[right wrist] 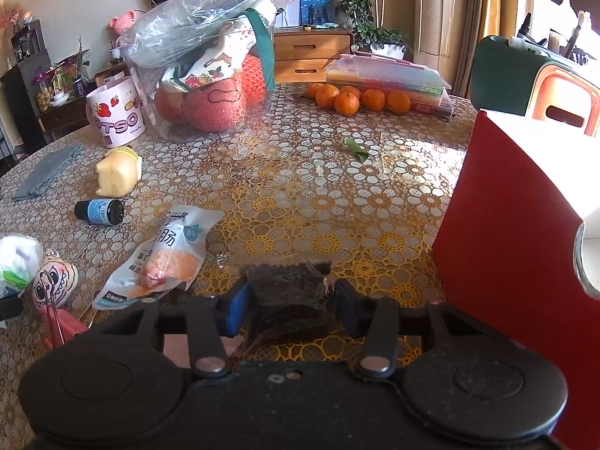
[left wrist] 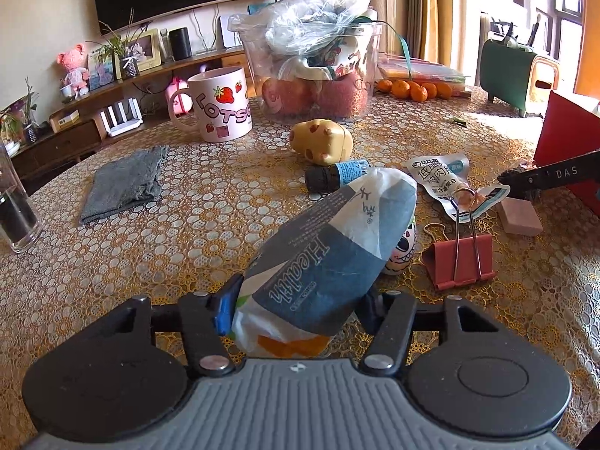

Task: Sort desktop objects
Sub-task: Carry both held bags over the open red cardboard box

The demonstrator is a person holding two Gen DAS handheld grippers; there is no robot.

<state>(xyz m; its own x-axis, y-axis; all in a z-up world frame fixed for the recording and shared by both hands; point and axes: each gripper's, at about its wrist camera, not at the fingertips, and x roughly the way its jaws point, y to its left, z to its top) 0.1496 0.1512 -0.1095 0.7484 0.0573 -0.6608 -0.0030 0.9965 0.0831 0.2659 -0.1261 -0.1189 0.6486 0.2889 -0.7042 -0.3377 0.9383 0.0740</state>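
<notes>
left gripper (left wrist: pixel 296 311): fingers clamped on the blue-and-white packet (left wrist: pixel 322 258) near its lower end; blue pad dents the left side, the rest juts forward over the worktop (left wrist: pixel 187 232).
right gripper (right wrist: pixel 292 305): fingers drawn in on both sides of a dark crinkly snack pack (right wrist: pixel 288 288); pads look pressed to its edges, pack low on the worktop or just off it, can't tell which.
task things near: skull-face egg toy (left wrist: pixel 403 247) half hidden behind the packet, red binder clip (left wrist: pixel 459 260) just beside it, pink eraser (left wrist: pixel 519 215), sausage pouch (right wrist: pixel 161 258).
mid: small dark bottle (left wrist: pixel 339 174) on its side, yellow squishy toy (left wrist: pixel 322 140) just behind it, grey cloth (left wrist: pixel 123 183) off left.
far: pink mug (left wrist: pixel 221 107), clear bin (left wrist: pixel 315 71) stuffed with bags, oranges (right wrist: pixel 352 99) by a stack of folders.
likely drop spot: red box (right wrist: pixel 506 232) at the right edge, just beside the right gripper; a judgement, nothing marks it as the target.
step in hand: both grips just made, lift comes next.
how to do it well: packet is soft and held low, expect the far end to sag; raise it straight so it clears the egg toy and clip. snack pack is thin and slippery; hold the squeeze, lift clear of the pouch edge, go over the box wall, not into it.
</notes>
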